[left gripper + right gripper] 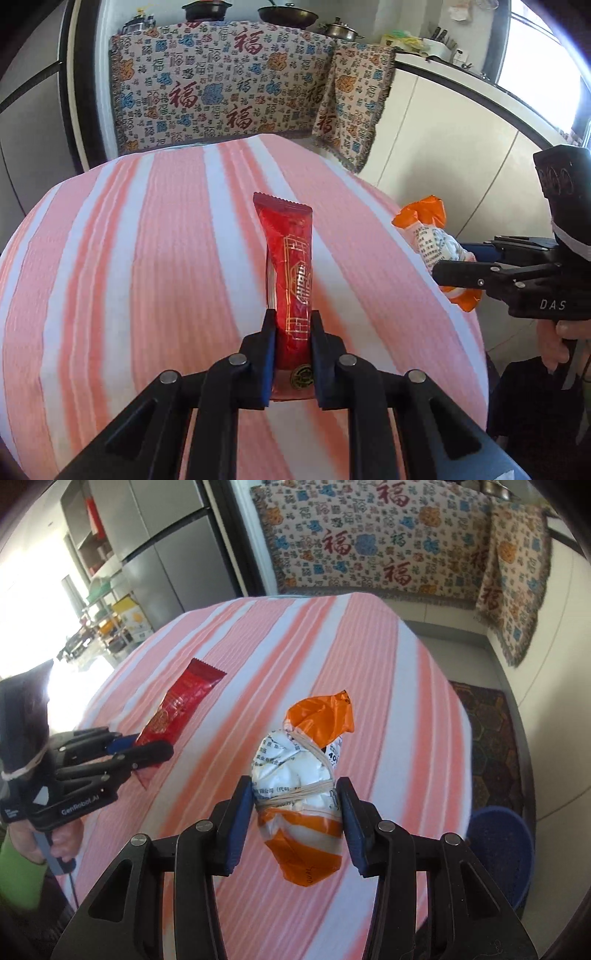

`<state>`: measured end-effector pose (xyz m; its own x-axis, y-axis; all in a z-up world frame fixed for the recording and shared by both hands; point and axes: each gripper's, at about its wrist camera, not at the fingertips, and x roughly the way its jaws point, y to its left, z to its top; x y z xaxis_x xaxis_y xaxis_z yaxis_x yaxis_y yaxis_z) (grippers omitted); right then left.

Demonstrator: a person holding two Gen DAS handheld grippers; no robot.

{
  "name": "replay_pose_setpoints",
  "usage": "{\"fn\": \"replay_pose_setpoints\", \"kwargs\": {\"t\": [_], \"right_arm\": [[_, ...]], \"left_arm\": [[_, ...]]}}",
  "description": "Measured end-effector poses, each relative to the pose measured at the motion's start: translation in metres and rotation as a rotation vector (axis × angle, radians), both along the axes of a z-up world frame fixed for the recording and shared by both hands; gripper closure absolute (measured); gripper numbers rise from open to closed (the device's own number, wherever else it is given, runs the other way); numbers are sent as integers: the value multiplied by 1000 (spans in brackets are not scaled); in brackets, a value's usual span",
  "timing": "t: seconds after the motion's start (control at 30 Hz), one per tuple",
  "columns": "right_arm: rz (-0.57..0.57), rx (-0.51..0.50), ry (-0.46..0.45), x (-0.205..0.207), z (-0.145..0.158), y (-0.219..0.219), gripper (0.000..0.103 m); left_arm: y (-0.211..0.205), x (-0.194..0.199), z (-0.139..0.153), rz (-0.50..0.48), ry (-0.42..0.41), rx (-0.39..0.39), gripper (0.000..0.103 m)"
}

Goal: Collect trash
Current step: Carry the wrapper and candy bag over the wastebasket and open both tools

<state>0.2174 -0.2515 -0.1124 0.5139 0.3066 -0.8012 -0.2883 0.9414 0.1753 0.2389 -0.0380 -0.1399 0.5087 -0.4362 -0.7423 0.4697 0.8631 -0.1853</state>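
Note:
A long red snack wrapper [291,266] with gold print sits between the fingers of my left gripper [293,321], which is shut on its near end over the striped tablecloth [147,258]. It also shows in the right wrist view [181,705]. My right gripper [295,794] is shut on an orange and white crumpled packet [299,775] bound with a rubber band. That packet shows at the right of the left wrist view [432,236], held by the right gripper [443,275]. The left gripper also shows at the left of the right wrist view [147,747].
The round table has a pink and white striped cloth [332,646]. A blue bin [498,849] stands on the floor right of the table. A patterned throw [229,81] covers furniture behind. A grey fridge [159,546] stands at the back left.

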Motion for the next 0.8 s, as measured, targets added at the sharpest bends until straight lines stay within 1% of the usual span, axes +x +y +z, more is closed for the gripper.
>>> {"fn": "replay_pose_setpoints", "kwargs": {"t": [0.2,0.37,0.57,0.8], "right_arm": [[-160,-13,-43,-28,15,-82,56],[-292,-39,-50,-47,18,-144,56],[-395,-73,-51,-59,12,-193,56],[-463,-75,-54,-64,4,-237,56]], "left_arm": [[-75,-18,11,-121,-5,-35,87],[-139,-27,20,-205,-7,-63,87],[-209,-35,19,-294,-13,-64,87],[-270,-36,-1,-335,11,-46,87]]}}
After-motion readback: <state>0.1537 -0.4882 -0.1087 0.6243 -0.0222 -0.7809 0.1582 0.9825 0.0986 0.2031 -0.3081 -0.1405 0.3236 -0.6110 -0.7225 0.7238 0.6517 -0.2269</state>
